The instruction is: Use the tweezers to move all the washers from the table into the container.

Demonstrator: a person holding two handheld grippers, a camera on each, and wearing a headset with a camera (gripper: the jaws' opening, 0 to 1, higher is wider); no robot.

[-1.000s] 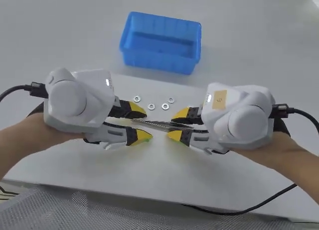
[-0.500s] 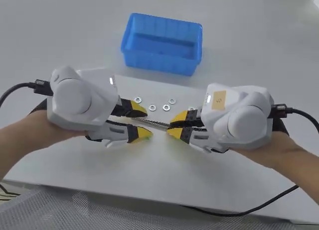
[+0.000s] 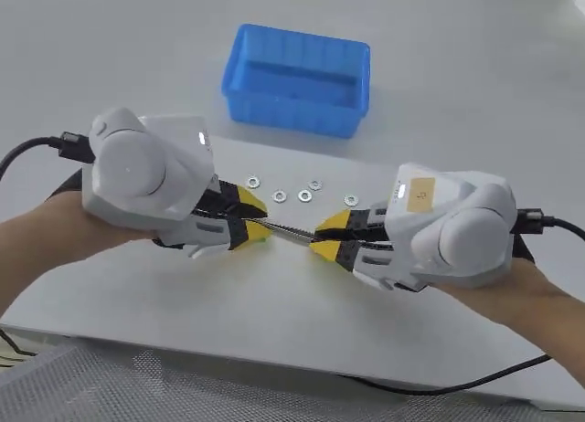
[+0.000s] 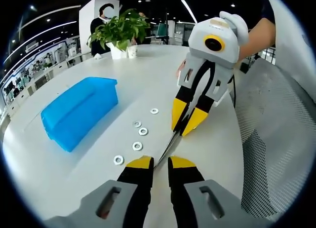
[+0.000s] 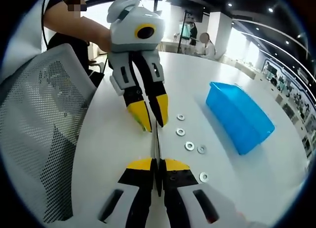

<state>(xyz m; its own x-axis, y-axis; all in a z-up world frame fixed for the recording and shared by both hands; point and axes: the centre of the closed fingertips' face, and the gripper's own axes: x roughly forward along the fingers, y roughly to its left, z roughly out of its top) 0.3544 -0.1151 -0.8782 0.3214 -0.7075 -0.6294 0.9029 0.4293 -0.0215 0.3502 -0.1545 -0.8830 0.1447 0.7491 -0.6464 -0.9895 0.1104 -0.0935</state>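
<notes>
The thin metal tweezers [image 3: 285, 228] hang just above the table between my two grippers. My left gripper [image 3: 254, 216] is shut on one end and my right gripper [image 3: 327, 236] on the other. In the left gripper view the tweezers [image 4: 167, 146] run from my own jaws up to the right gripper [image 4: 186, 123]. In the right gripper view the tweezers [image 5: 157, 141] reach the left gripper [image 5: 154, 120]. Several small washers [image 3: 280, 196] lie on the table just beyond the tweezers. The blue container [image 3: 297, 75] stands behind the washers.
The white table [image 3: 274, 294] has its front edge close below my grippers, with grey mesh under it. Cables trail from both grippers. A potted plant [image 4: 118, 33] stands far back on the table.
The left gripper's jaws have narrowed onto the tweezers. The right gripper has drawn back to the right and slightly down, with the tweezers held between both.
</notes>
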